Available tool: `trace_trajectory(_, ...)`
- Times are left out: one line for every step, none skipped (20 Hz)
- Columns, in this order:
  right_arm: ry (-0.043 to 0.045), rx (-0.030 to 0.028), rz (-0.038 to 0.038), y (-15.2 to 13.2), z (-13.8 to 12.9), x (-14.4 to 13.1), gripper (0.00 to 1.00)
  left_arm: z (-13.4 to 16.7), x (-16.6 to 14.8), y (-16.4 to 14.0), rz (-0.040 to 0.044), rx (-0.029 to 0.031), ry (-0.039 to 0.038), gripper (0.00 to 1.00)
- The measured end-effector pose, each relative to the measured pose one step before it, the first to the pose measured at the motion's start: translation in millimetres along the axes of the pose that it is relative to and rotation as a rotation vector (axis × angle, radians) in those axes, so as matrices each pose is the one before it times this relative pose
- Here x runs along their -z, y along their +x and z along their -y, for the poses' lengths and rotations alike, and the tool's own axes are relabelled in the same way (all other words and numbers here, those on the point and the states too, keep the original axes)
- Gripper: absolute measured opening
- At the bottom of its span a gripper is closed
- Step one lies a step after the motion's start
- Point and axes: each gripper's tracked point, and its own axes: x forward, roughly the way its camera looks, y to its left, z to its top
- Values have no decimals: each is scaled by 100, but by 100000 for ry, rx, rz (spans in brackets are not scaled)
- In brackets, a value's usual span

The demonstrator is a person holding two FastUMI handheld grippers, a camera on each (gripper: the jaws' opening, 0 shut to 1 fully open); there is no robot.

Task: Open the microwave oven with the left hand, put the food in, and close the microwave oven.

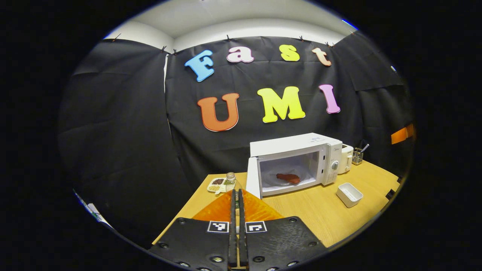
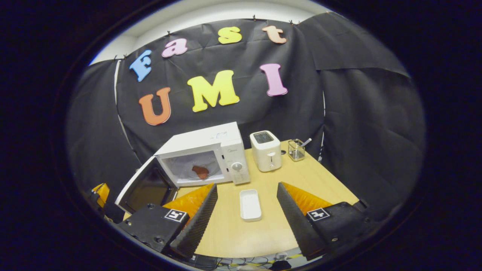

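While the left gripper (image 1: 237, 199), its ribbed black fingers pressed together on nothing, sits low centre, the right gripper (image 2: 246, 199) spreads wide above a white rectangular plastic dish (image 2: 250, 205) on the wooden table (image 2: 301, 177). Beyond, a boxy white microwave oven (image 2: 211, 150), door swung open, holds reddish-brown food (image 2: 201, 172).

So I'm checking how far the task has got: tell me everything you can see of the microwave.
The microwave is a white, boxy oven standing on the wooden table, beside a white toaster. Its dark-windowed door is swung wide open on its left side. A reddish piece of food lies inside the pale cavity. A round knob sits on the right-hand control panel. Neither gripper touches it.
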Motion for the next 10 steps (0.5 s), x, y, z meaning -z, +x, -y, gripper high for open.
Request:
trace_trajectory(-123, 538, -231, -269, 388, 74, 100, -677, 621, -10, -868, -1250, -273, 0)
trace_trajectory(-162, 505, -563, -297, 326, 90, 100, -196, 451, 63, -565, 75, -505, 0)
trace_trajectory(-110, 128, -247, -216, 242, 1, 100, -647, 356, 8, 264, -787, -525, 0)
trace_trajectory(-346, 446, -157, -277, 238, -69, 100, -510, 509, 157, -515, -747, 53, 0)
trace_trajectory(-587, 599, -316, -259, 253, 69, 100, -897, 1051, 293, -1587, -2163, 1090, 0)
trace_trajectory(-475, 303, -939, -256, 130, 138, 100, -661, 1185, 348, -2924, -1744, 866, 0)
trace_trajectory(-253, -666, -182, -255, -93, -70, 100, -538, 983, 199, -1569, -1530, 752, 0)
trace_trajectory(-257, 388, 138, -189, 210, -189, 100, -228, 770, 139, -1159, -190, 76, 0)
trace_trajectory(-116, -198, -153, -149, 62, -93, 100, 44, 748, 123, -468, -69, -188, 0)
trace_trajectory(-41, -285, -688, -141, -99, 11, 100, 52, 723, 144, -1301, 410, -139, 0)
